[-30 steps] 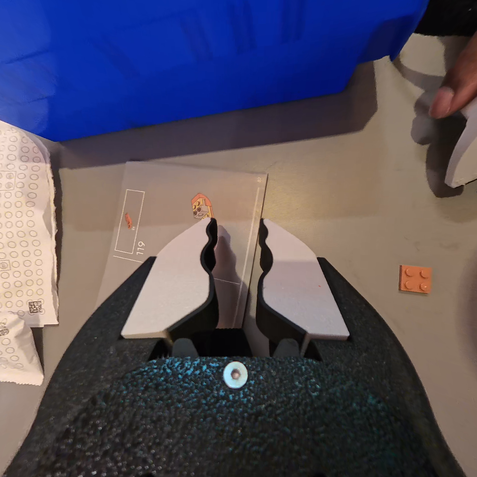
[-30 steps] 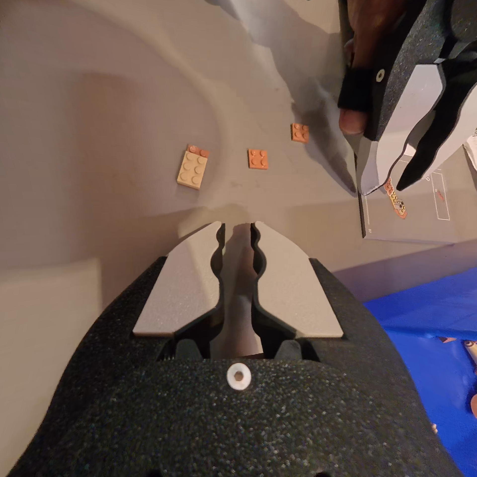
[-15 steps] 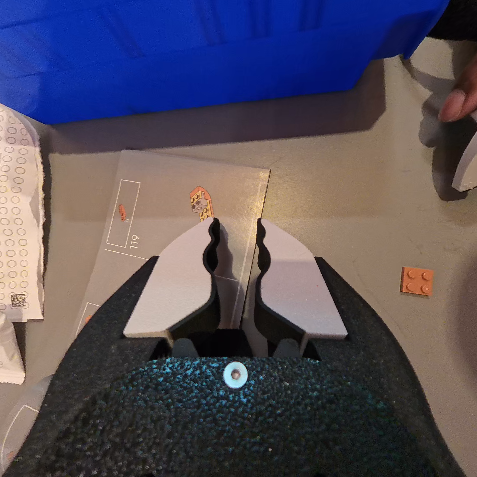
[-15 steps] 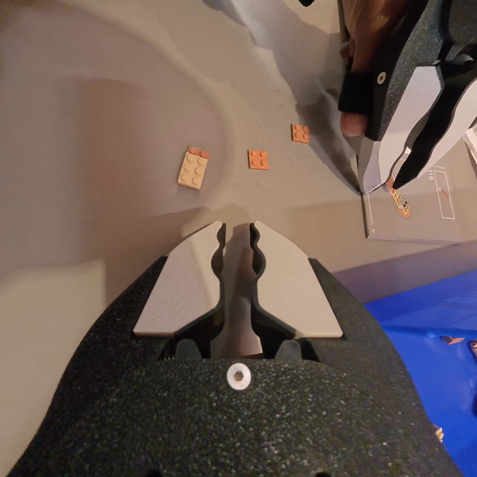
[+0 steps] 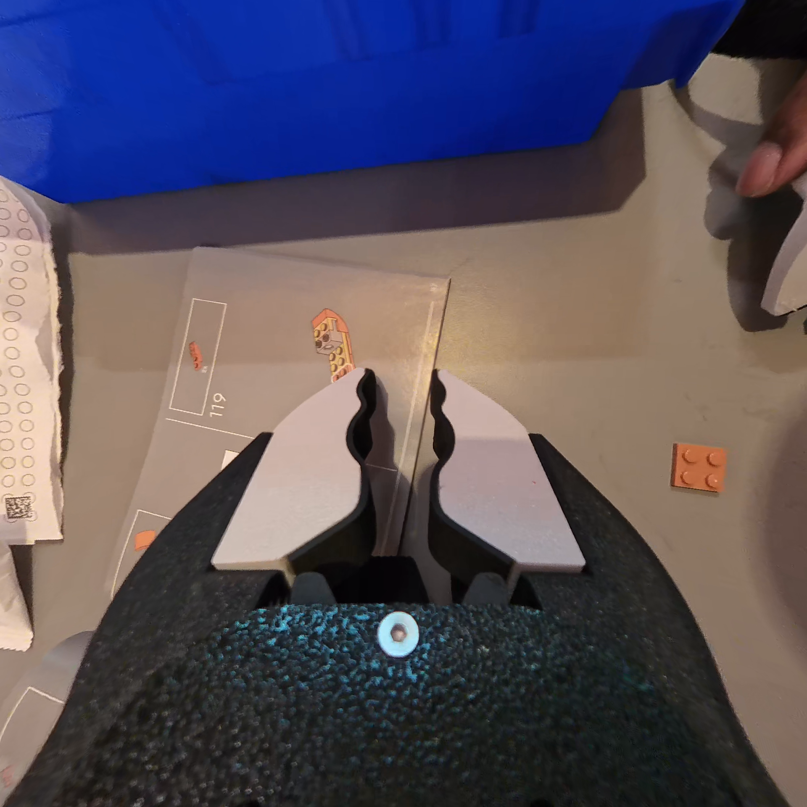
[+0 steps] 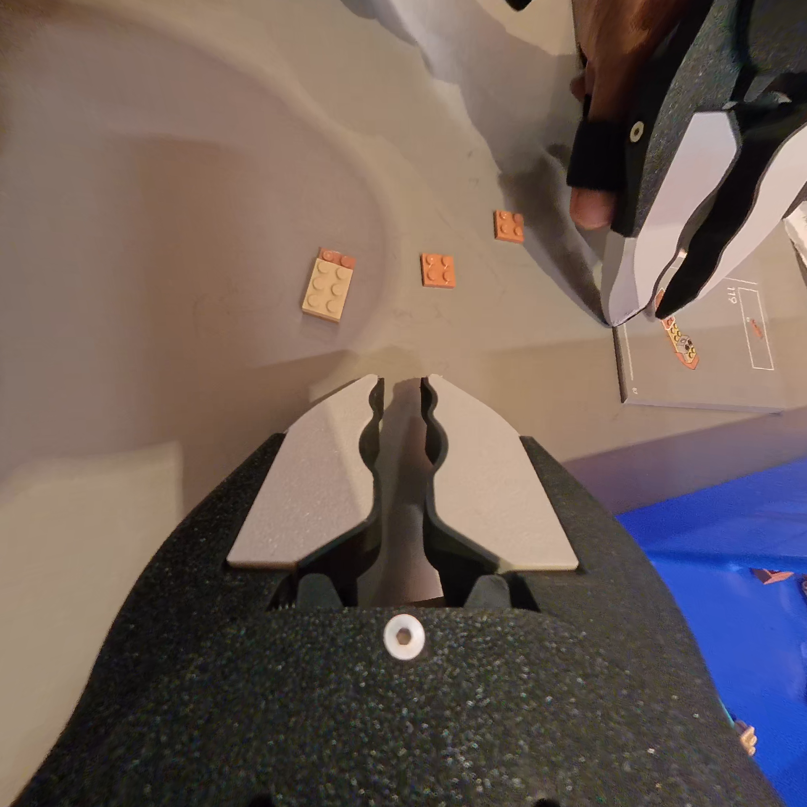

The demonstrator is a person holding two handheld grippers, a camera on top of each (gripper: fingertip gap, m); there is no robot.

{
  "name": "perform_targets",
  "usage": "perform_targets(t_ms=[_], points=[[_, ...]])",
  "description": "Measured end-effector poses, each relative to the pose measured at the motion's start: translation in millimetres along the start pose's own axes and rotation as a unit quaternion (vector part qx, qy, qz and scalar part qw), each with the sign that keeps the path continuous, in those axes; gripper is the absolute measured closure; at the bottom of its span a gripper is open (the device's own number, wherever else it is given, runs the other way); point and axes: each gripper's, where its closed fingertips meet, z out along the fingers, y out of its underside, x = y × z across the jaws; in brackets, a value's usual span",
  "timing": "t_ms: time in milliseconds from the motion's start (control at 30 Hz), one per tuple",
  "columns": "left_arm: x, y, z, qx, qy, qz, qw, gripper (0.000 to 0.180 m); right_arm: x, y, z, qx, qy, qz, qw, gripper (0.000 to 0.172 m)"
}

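Note:
My left gripper (image 5: 401,375) is open and holds nothing. It hovers over the right edge of a grey instruction booklet (image 5: 284,349) that lies flat on the table, and the edge runs between its fingers. The right wrist view shows the same gripper (image 6: 646,314) with its tips just above the booklet's (image 6: 698,371) corner. My right gripper (image 6: 401,369) is open by a narrow gap and empty, above bare table. Ahead of it lie a tan plate (image 6: 327,290) stacked on an orange piece and two orange square plates (image 6: 440,270) (image 6: 508,225). One orange plate (image 5: 698,467) lies right of my left gripper.
A blue bin (image 5: 305,87) stands behind the booklet and also shows in the right wrist view (image 6: 720,567). A torn white paper bag (image 5: 22,371) lies at the left. A person's hand (image 5: 777,144) and a right gripper finger (image 5: 786,270) are at the far right. The right tips stand about 4 centimeters off the tan plate (image 6: 327,290).
My left gripper's jaws have narrowed a little and it has drifted slightly over the booklet. My right gripper has hardly moved and its gap is nearly the same.

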Motion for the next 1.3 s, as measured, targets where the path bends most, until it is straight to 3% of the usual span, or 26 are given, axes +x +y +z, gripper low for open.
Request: perform_targets(t_ms=[700, 1000, 1300], points=[[-9.9, -5.2, -13.1, 0.030, -0.009, -0.036, 0.999, 0.157, 0.5, -0.4, 0.3, 0.001, 0.001, -0.001, 1.000, 0.156], [-19.8, -8.7, -23.6, 0.051, -0.035, -0.054, 0.997, 0.180, 0.7, -0.4, 0.2, 0.001, 0.003, -0.003, 1.000, 0.157], [-36.7, -6.9, -37.9, 0.087, -0.054, -0.120, 0.987, 0.180, 0.9, -0.4, 0.0, 0.001, 0.005, -0.005, 1.000, 0.157]])
